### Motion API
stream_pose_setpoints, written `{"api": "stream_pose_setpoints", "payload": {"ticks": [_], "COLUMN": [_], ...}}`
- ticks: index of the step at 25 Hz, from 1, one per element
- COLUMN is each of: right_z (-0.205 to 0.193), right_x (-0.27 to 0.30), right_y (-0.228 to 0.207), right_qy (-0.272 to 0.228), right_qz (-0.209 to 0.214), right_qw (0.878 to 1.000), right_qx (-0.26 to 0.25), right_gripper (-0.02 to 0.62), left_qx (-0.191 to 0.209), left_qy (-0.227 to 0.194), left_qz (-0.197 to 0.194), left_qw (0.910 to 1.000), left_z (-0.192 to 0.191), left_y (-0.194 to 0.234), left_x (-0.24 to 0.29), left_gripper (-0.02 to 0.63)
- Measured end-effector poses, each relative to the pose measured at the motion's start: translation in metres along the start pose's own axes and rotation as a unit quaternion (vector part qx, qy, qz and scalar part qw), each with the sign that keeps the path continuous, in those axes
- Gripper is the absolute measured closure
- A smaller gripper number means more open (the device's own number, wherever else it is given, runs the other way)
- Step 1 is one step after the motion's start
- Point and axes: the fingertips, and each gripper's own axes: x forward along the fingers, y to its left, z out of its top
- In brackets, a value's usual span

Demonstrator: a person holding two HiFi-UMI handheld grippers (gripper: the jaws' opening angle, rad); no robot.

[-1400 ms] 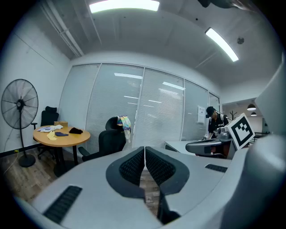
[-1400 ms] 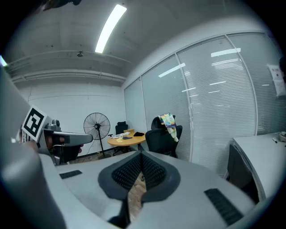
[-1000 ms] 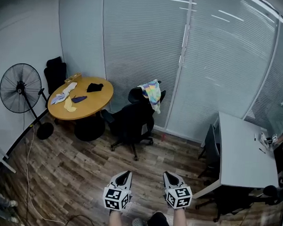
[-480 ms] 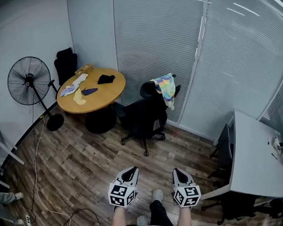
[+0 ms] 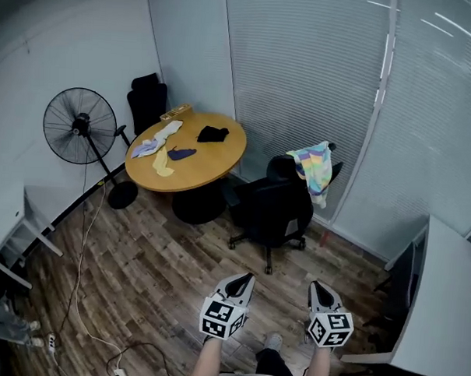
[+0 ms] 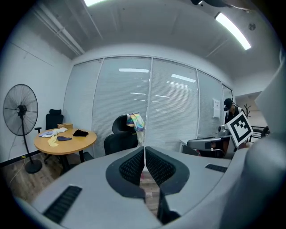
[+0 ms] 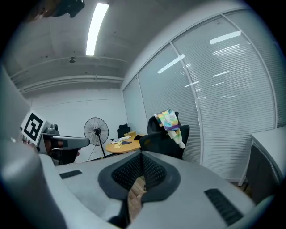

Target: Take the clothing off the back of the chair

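Note:
A multicoloured garment [image 5: 314, 168] hangs over the back of a black office chair [image 5: 275, 210] near the blinds. The same garment [image 6: 135, 121] shows past the left gripper's jaws, and in the right gripper view it [image 7: 169, 122] drapes over the chair back [image 7: 165, 142]. My left gripper [image 5: 243, 281] and right gripper [image 5: 318, 289] are held low in the head view, side by side, well short of the chair. Both are shut with nothing between their jaws.
A round wooden table [image 5: 191, 162] left of the chair carries several small cloth items. A standing fan [image 5: 80, 127] and its floor cable lie further left, with another black chair [image 5: 147, 101] behind the table. A white desk [image 5: 444, 309] stands at the right.
The chair, table and fan have shifted rightward and closer in the head view as I walk forward. Both grippers stay shut and side by side.

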Motion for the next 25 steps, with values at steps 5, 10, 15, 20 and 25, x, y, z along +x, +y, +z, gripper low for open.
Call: {"api": "stream_pose_setpoints", "payload": {"ticks": [5, 10, 15, 20, 25], "right_z": [0.022, 0.052, 0.055, 0.046, 0.045], "right_x": [0.047, 0.083, 0.102, 0.11, 0.115], "right_y": [-0.042, -0.074, -0.104, -0.138, -0.172], "right_qy": [0.006, -0.004, -0.001, -0.011, -0.026], "right_qz": [0.011, 0.029, 0.041, 0.032, 0.009], "right_qw": [1.0, 1.0, 0.999, 0.997, 0.995], "right_qx": [0.008, 0.007, 0.024, 0.068, 0.097], "right_gripper": [0.574, 0.572, 0.574, 0.572, 0.572], "left_qx": [-0.011, -0.006, -0.003, 0.016, 0.033], "left_qy": [-0.017, -0.02, -0.015, 0.008, 0.016], "left_qz": [0.016, 0.031, 0.044, 0.044, 0.026], "left_qw": [0.9997, 0.9993, 0.9989, 0.9989, 0.999], "left_z": [0.023, 0.046, 0.054, 0.059, 0.069], "left_y": [0.014, 0.021, 0.021, 0.021, 0.014], "left_x": [0.048, 0.092, 0.125, 0.152, 0.184], "left_gripper": [0.574, 0.574, 0.574, 0.575, 0.575]}}
